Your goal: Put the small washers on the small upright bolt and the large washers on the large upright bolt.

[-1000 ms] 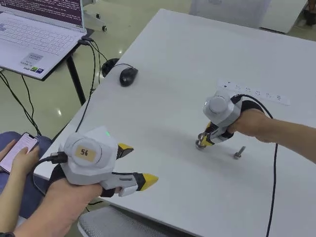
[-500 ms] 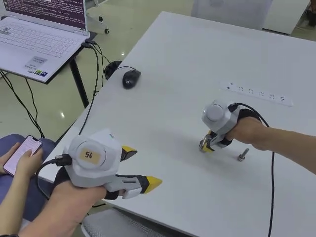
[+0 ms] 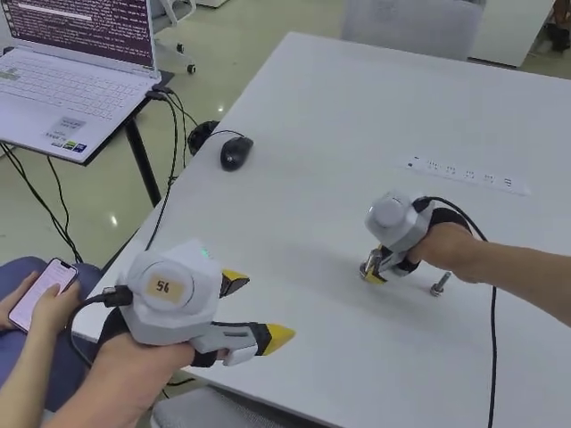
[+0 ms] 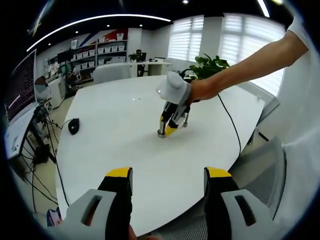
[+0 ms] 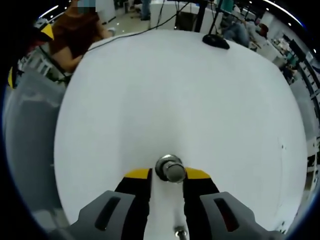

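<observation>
The large upright bolt [image 3: 365,266] stands on the white table [image 3: 339,116], with the small upright bolt [image 3: 439,285] a short way to its right. My right gripper [image 3: 372,271] points down at the large bolt. In the right gripper view its yellow-tipped jaws touch both sides of a large washer [image 5: 170,169] that sits round the bolt's top, so the right gripper [image 5: 167,174] is shut on it. The left gripper view shows the bolt [image 4: 161,133] under those jaws. My left gripper [image 3: 256,309] hovers open near the table's front edge, nothing between its fingers [image 4: 120,176].
A black mouse [image 3: 235,152] lies at the table's left edge and a white power strip [image 3: 464,176] at the back. A laptop [image 3: 71,80] sits on a side stand to the left. A person's hand holds a phone [image 3: 40,290] at lower left.
The head camera has shifted a little. My right gripper stays at the large bolt and my left gripper stays open near the front edge.
</observation>
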